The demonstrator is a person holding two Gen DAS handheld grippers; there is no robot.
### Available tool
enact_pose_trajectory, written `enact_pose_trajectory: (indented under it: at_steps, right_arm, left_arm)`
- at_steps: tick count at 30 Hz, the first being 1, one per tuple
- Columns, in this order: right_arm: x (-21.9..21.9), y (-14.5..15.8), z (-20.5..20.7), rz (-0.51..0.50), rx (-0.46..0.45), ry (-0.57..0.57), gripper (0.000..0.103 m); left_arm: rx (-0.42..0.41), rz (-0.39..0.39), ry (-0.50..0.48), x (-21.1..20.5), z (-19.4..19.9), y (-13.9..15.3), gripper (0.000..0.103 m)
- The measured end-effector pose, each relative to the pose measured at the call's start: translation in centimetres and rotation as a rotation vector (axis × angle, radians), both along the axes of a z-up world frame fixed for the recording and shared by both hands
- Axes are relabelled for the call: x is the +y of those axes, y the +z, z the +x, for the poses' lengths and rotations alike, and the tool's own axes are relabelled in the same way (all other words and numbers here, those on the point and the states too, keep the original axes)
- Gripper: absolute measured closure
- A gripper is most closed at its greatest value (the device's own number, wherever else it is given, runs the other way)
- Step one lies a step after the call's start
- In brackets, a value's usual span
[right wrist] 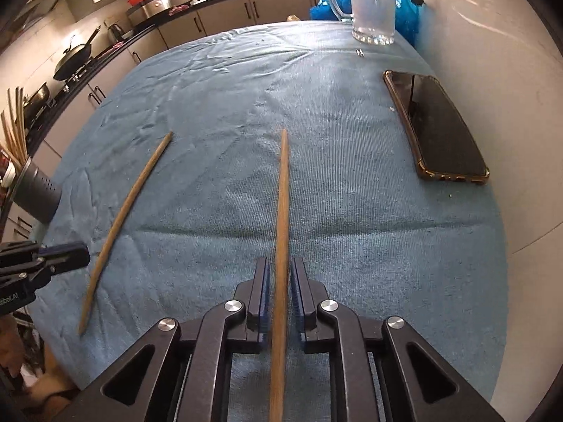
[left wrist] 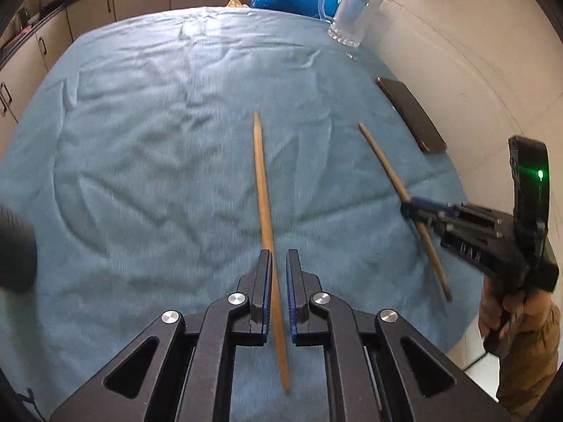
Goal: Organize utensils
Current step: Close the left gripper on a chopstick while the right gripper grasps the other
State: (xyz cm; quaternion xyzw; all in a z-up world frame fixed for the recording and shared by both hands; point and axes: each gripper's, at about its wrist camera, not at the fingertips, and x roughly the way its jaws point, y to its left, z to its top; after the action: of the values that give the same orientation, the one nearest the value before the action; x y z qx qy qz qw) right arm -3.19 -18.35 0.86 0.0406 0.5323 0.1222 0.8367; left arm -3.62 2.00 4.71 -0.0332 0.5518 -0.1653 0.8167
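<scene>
Now both chopsticks (left wrist: 264,190) tip-forward, lengthwise.

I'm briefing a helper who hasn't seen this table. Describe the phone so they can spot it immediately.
Start from the table under the wrinkled blue cloth, then go to its edge along the white wall. There, nearer than the clear glass mug, lies the black smartphone in a brown-rimmed case. It is the only flat dark rectangle; the other loose items are thin wooden chopsticks.

A ribbed, matt blue cloth (right wrist: 352,211) covers the bench, finely creased. Both chopsticks (right wrist: 281,232) look like matt bare wood. At 12 o'clock, a clear glass mug (right wrist: 373,3); at 2 o'clock, a glossy black phone (right wrist: 440,126).
</scene>
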Motion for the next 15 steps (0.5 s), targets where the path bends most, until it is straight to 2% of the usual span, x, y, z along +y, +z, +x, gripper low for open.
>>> enact_pose_trajectory:
  at_steps: [4,7,11,15]
  right_arm:
    - [1.1,0.1,2.5,-0.059,0.032,0.058,0.088]
    - [1.7,0.2,5.4,-0.08,0.083,0.053,0.088]
    - [2.9,0.1,8.7,-0.154,0.106,0.055,0.088]
    - [3.7,0.2,10.7,-0.172,0.115,0.033,0.088]
  left_arm:
    - [0.012,0.072,0.015,-1.1,4.3,-1.0,0.096]
    - [0.03,0.124,0.03,-1.9,7.1,-2.0,0.096]
    - [0.045,0.14,0.041,-2.8,9.1,-2.8,0.096]
    - [0.044,0.16,0.035,-3.3,10.5,-2.7,0.096]
